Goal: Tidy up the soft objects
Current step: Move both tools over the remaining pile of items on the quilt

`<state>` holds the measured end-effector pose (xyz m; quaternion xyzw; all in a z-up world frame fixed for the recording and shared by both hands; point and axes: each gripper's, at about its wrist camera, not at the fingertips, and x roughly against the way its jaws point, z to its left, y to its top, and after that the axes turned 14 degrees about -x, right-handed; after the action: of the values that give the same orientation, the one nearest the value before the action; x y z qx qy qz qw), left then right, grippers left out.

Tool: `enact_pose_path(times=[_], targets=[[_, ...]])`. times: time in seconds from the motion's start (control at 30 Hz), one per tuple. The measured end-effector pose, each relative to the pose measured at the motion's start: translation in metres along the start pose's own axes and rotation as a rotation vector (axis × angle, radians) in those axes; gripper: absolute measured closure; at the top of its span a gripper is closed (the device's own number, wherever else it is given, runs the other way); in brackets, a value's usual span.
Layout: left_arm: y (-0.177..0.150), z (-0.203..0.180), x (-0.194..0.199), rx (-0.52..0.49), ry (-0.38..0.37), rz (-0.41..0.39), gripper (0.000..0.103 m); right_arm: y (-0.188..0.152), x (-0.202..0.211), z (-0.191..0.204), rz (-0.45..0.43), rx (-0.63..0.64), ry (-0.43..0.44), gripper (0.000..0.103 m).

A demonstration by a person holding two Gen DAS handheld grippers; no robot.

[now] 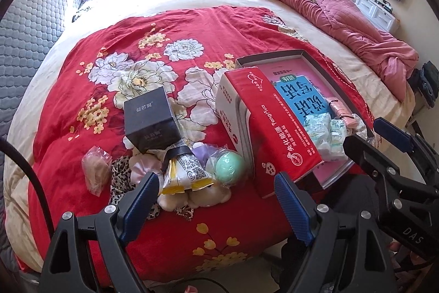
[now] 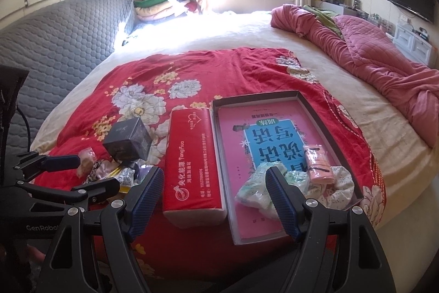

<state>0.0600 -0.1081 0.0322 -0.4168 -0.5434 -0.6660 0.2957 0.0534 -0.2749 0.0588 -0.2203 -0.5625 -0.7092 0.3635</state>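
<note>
Round bed (image 2: 192, 26) with cream sheet is filling both views, pink quilt (image 2: 384, 65) lying bunched on its right side. Red floral blanket (image 1: 137, 45) is covering the near part of the bed, carrying everything.

Shallow grey box tray (image 2: 315, 111) is sitting on the blanket at right, a pink book with blue title panel (image 2: 274, 139) lying flat inside. Red tissue pack (image 2: 189, 155) is lying just beside the tray's left wall.

Inside the tray's near end: pale green-white soft packets (image 2: 256, 187), a pink folded cloth item (image 2: 319, 164), a floral scrunchie (image 2: 340, 183), all touching.

Left of the tissue pack a pile is sitting: black cube box (image 1: 149, 120) tilted on top, yellow-white snack packet (image 1: 186, 172), mint-green ball in clear wrap (image 1: 230, 165), leopard-print scrunchie (image 1: 120, 172), beige plush pieces (image 1: 192, 197), a bagged tan item (image 1: 94, 168) slightly apart at left.

Left gripper (image 1: 216, 202) is hovering over the pile's near edge, jaws spread wide, holding nothing. Right gripper (image 2: 214, 197) is hovering over the tissue pack and tray edge, jaws also wide apart, empty.
</note>
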Motion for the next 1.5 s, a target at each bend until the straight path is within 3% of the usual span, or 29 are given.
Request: enact_pose_path(times=[0.53,0.8,1.2,1.5], targets=[[-0.045,0.047,-0.004,0.100,0.021,0.049,0.018,-0.008,-0.011,0.024,0.031,0.072,0.039,0.025],[-0.070,0.079,-0.004,0.196,0.001,0.070,0.018,-0.014,-0.016,0.041,0.042,0.135,0.058,0.025],[-0.095,0.120,-0.006,0.282,0.038,0.094,0.018,-0.021,-0.025,0.061,0.066,0.196,0.097,0.025],[-0.109,0.137,-0.022,0.337,0.009,0.119,0.018,-0.031,-0.037,0.092,0.093,0.285,0.144,0.025]])
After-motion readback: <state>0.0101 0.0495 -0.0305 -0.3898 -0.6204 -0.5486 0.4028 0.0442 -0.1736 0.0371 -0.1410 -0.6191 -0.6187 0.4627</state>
